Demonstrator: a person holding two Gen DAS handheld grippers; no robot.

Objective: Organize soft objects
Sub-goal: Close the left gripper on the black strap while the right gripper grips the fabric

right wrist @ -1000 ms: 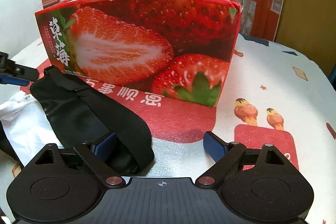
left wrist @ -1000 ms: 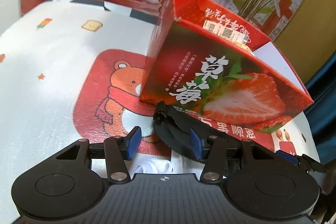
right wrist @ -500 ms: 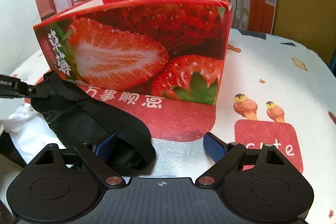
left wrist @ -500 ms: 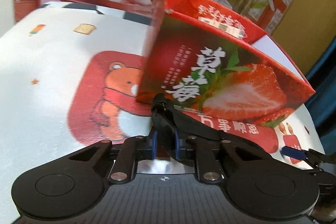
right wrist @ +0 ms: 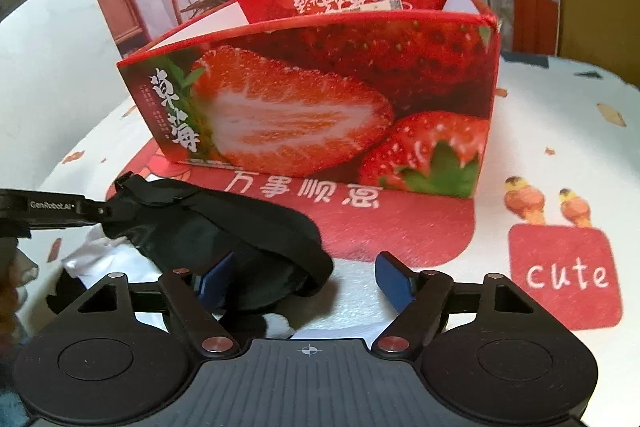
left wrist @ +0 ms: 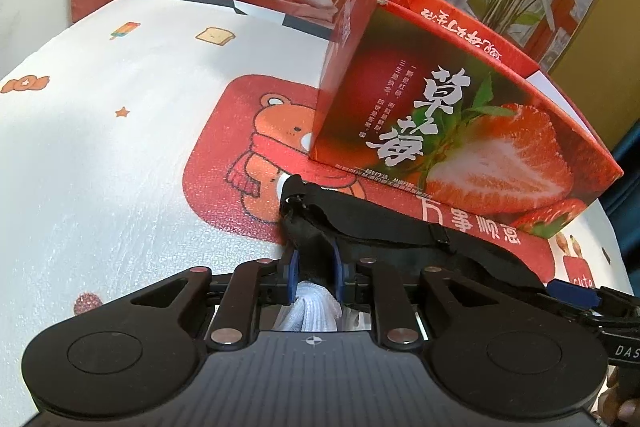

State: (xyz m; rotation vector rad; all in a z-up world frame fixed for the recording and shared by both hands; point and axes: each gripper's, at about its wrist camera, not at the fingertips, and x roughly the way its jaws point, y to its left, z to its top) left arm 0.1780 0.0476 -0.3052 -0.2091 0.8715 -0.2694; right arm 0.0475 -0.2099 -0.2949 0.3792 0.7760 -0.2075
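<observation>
Since the earlier frame, the left tool [left wrist: 315,273] has been clenched on one end of the black mask [right wrist: 224,223]. The mask lies on the counter [left wrist: 120,155] before the box [right wrist: 320,115]. The right tool [right wrist: 300,285] is closing, straddling the mask's other end without contact.

Both cameras ride low on the hand-held grippers, tilted down over the white cartoon-print tablecloth [left wrist: 120,155]. The left one looks from the near left toward the left corner of the red strawberry-print cardboard box [left wrist: 460,131], close. The right one faces the box's long front [right wrist: 320,115] almost square on. Both share the box and the black fabric strap [left wrist: 392,227] [right wrist: 240,219] before it.
</observation>
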